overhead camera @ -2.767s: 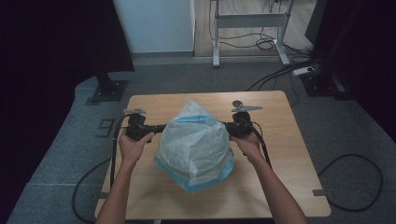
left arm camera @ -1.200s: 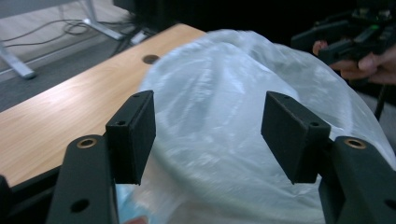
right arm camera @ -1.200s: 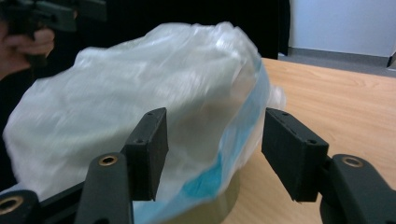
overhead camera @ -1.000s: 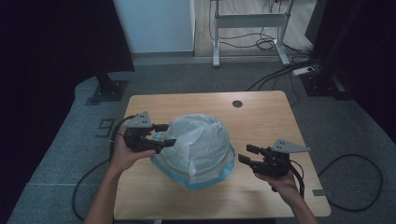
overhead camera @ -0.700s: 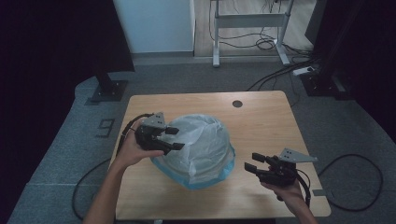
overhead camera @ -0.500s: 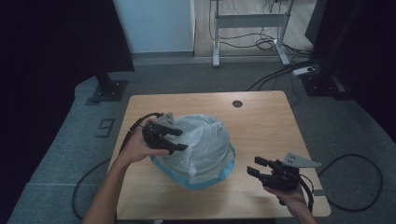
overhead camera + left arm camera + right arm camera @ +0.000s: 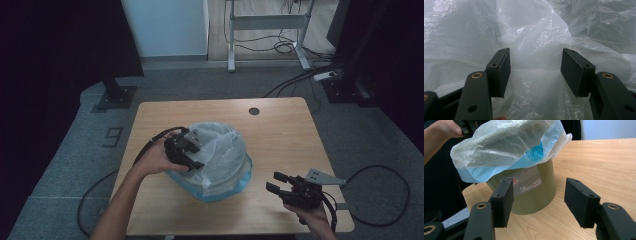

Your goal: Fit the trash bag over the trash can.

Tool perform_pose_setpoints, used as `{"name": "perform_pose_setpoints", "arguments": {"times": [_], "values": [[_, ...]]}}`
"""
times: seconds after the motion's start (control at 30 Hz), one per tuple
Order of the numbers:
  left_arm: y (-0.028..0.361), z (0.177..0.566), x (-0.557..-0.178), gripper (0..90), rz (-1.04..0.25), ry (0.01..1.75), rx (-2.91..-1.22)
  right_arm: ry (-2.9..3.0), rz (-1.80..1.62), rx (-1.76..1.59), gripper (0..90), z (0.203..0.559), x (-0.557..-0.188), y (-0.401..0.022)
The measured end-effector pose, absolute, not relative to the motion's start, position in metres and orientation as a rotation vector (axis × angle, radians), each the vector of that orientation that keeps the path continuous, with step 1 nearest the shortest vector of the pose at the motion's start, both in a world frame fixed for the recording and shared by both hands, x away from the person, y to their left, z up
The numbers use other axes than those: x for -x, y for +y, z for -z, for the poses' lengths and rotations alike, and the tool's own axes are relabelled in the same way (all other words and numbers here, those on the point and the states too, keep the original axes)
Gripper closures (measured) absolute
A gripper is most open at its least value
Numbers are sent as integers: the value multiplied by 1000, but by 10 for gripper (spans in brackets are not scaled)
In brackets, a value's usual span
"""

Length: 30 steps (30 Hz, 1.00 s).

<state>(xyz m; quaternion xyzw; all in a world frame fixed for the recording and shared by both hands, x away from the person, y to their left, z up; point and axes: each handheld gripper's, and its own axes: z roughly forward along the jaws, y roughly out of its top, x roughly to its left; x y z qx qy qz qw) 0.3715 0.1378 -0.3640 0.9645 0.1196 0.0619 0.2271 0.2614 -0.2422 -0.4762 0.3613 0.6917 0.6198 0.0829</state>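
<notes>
- Translucent white plastic forms one bag [image 7: 220, 152], draped over one olive-green bin [image 7: 534, 192]; a blue liner edge [image 7: 499, 168] is seen folded under the white film around the rim.
- One bin is counted, standing upright near the middle of the wooden worktop [image 7: 290, 130].
- Two grippers are counted.
- The left gripper [image 7: 535, 66] is pushed against the bag at the bin's top; its jaws have just been closing, stand half apart, and film lies between them, not yet pinched.
- The right gripper [image 7: 275, 182] is held apart from the bin, jaws parted, nothing between them.
</notes>
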Motion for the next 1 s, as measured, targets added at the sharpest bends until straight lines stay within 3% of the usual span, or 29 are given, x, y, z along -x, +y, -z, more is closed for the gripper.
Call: {"name": "perform_pose_setpoints", "arguments": {"times": [0.37,1.0], "values": [[160,334,-373,397,-160,345,-2479,2054,-1856,-1070,398,476,-260,-243],[138,328,-412,407,-54,308,-2393,2052,-1850,-1087,399,480,-261,-244]]}}
